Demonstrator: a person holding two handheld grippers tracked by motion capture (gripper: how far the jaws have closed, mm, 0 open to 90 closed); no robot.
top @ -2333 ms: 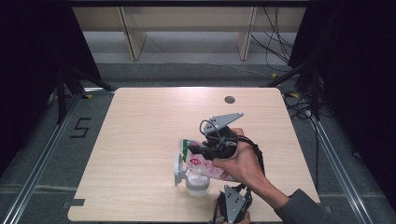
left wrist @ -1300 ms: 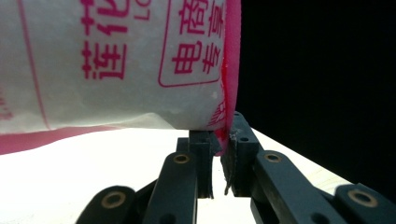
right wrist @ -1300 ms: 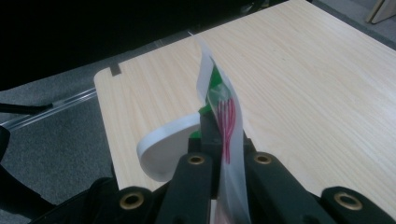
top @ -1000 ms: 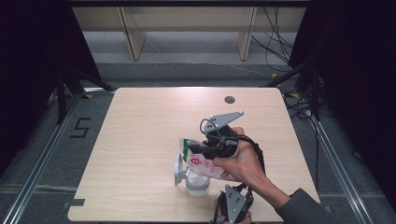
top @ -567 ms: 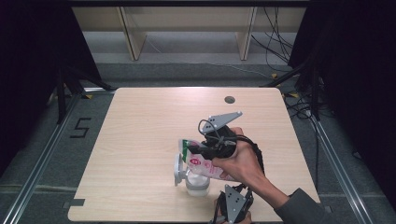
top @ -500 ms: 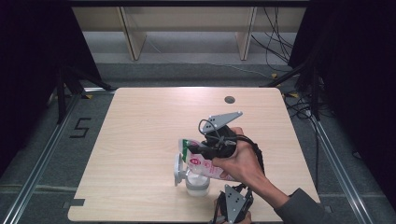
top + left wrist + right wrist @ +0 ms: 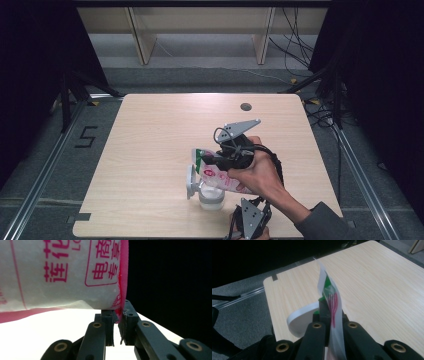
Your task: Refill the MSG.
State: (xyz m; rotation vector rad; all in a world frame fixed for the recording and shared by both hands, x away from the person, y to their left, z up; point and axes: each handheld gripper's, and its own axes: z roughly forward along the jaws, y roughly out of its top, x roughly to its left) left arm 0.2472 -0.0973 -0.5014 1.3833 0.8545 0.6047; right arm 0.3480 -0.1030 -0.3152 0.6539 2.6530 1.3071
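A white and pink pouch (image 7: 220, 177) with red print hangs tilted, its green-marked top end lower, over a clear jar (image 7: 211, 197) near the table's front edge. The jar's white flip lid (image 7: 190, 180) stands open at its left. My right gripper (image 7: 206, 160), held by a hand, is shut on the pouch's top end (image 7: 332, 300), with the lid (image 7: 299, 320) just beyond its jaws. My left gripper (image 7: 246, 201) comes up from below and is shut on the pouch's pink bottom seam (image 7: 123, 290); the printed pouch (image 7: 62, 272) looms above its fingertips (image 7: 116, 315).
The light wooden table (image 7: 160, 130) has a small dark round hole (image 7: 245, 106) near its far edge. A "5" marking (image 7: 85, 136) lies on the grey floor at the left. Cables (image 7: 325, 117) trail off the table's right side.
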